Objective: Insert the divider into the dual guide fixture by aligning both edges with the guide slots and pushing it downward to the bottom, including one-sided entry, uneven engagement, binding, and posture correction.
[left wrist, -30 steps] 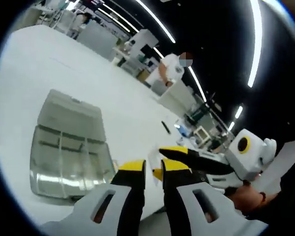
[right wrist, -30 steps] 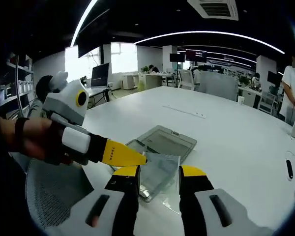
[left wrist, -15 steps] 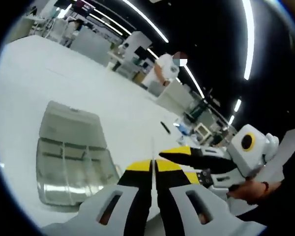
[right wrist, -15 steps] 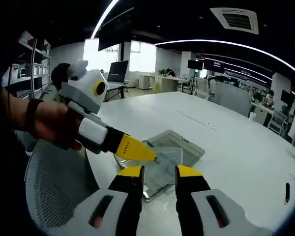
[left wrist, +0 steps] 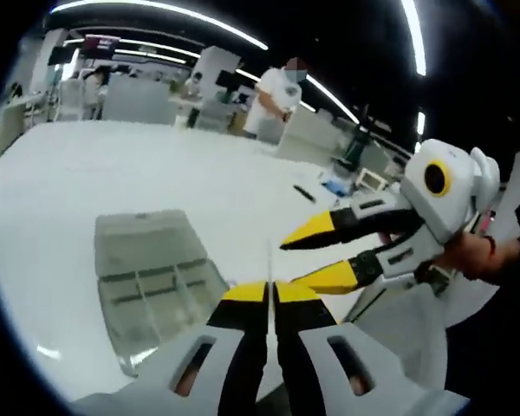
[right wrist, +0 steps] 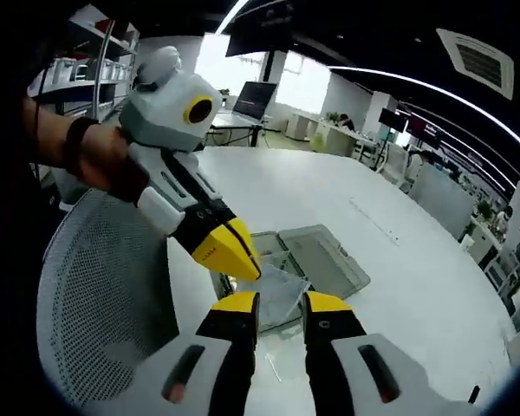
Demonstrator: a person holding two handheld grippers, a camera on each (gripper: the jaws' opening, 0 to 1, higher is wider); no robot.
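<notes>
Thin clear divider pinched above the tray

Our left gripper clamps the flat transparent divider edge-on; our right gripper stands narrowly parted. The glossy, compartmented clear-plastic fixture lies on the white table below.

White table, mesh chair, person standing in bkgd.

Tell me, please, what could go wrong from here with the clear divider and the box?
1. The left gripper pinches the thin clear divider only by one edge, so the sheet might twist or slip.
2. The divider is held above the clear box, whose guide slots are hard to see; one side could enter first and bind.
3. The right gripper is open beside the sheet and may knock it when it closes.
</notes>
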